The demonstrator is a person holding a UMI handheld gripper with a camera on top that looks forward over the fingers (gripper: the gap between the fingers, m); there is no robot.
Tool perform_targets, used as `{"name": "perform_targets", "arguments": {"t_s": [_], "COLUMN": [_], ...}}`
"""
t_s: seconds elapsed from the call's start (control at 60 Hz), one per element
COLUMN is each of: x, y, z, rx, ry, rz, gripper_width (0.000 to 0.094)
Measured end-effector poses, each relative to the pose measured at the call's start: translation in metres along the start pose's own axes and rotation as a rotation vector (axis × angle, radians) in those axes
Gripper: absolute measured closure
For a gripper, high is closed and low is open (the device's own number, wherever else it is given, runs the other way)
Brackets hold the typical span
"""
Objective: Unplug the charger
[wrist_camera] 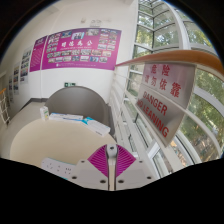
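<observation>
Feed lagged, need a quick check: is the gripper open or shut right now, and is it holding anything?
Gripper: shut, pink pads together, nothing held between the fingers. No charger in its grasp.

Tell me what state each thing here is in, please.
Hand-held gripper with magenta pads: jaws shut, empty.
Red-and-white danger warning sign: tilted.
White power strip: lying beside the jaws; any plug too small to tell.
White papers: flat on white round table.

Magenta posters (78, 47); red-lettered sign (160, 100); white table (50, 135); magenta tool pads (100, 160).
</observation>
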State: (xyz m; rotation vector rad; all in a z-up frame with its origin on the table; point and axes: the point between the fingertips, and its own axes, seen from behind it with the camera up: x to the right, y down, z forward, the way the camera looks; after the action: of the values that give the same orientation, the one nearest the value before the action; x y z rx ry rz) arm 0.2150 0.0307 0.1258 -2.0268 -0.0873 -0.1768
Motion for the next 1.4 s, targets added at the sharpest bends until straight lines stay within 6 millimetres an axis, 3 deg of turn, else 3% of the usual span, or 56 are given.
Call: {"name": "perform_targets", "arguments": {"t_s": [0.1,0.233,0.283,0.35,0.417,0.467,0.6,0.667,0.833,1.033,1.233,1.4], "x": [-0.009,-0.009,-0.011,-0.015,-0.017,-0.016,-0.017,-0.019,-0.026,-0.048,-0.062,-0.072], "y": [0.077,0.112,0.112,0.114,0.107,0.103,0.086,0.078,0.06,0.038,0.041,0.041], "z": [0.016,0.035,0.039,0.042,0.043,0.042,0.031,0.021,-0.035,-0.147,-0.259,-0.316], "rx": [-0.153,-0.211,-0.217,-0.216,-0.216,-0.205,-0.171,-0.154,-0.127,-0.093,-0.112,-0.097], "ry": [-0.031,-0.069,-0.085,-0.108,-0.12,-0.119,-0.12,-0.119,-0.099,-0.058,0.016,0.022], "rz": [-0.007,0.038,0.045,0.06,0.068,0.056,0.025,0.019,0.034,0.042,0.055,0.063], "gripper_width": [0.0859,0.0797,0.0764,0.0609,0.0531,0.0416,0.012,0.0072,0.0078,0.008,0.0081,0.008]}}
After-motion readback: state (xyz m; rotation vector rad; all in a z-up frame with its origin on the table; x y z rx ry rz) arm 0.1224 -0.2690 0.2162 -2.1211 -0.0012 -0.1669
